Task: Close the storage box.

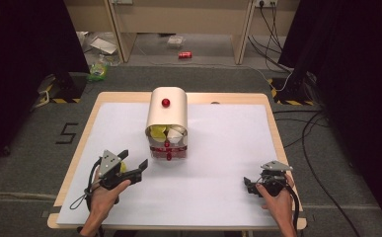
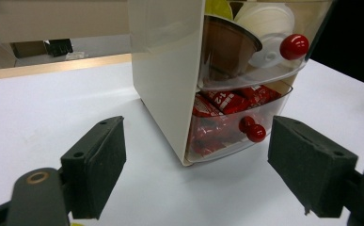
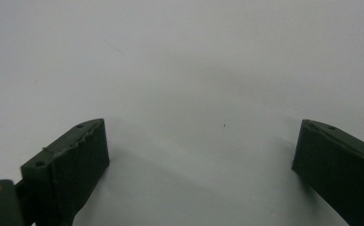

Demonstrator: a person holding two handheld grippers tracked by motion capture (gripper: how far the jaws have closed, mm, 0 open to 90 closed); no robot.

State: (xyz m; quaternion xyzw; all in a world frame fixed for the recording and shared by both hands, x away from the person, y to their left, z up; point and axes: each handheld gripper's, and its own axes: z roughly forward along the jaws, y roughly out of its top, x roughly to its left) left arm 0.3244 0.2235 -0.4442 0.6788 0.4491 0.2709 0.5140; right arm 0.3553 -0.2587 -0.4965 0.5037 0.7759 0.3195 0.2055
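A cream-coloured, round-topped plastic storage cabinet [image 1: 167,116] with two clear drawers stands upright near the middle of a white-covered wooden bench [image 1: 228,163]. The upper clear drawer [image 2: 259,56] holds coffee capsules, one brown and one white; the lower clear drawer [image 2: 231,127] holds red sachets. Each drawer front carries small glossy red ball knobs [image 2: 255,133].

The left gripper [image 1: 133,165] hovers just in front of the cabinet, to its left in the high view, and points at the lower drawer. Its jaws are spread wide with nothing between them. The right gripper [image 1: 248,185] rests near the bench's right edge, well apart from the cabinet, its jaws also spread and empty over bare white surface.

The cabinet looks light and stiff, so a pull on a drawer may drag the whole unit across the smooth bench. The knobs look hard, round and slippery; the best hold is probably a firm pinch on the lower drawer's knob, with the other gripper steadying the cabinet's body.
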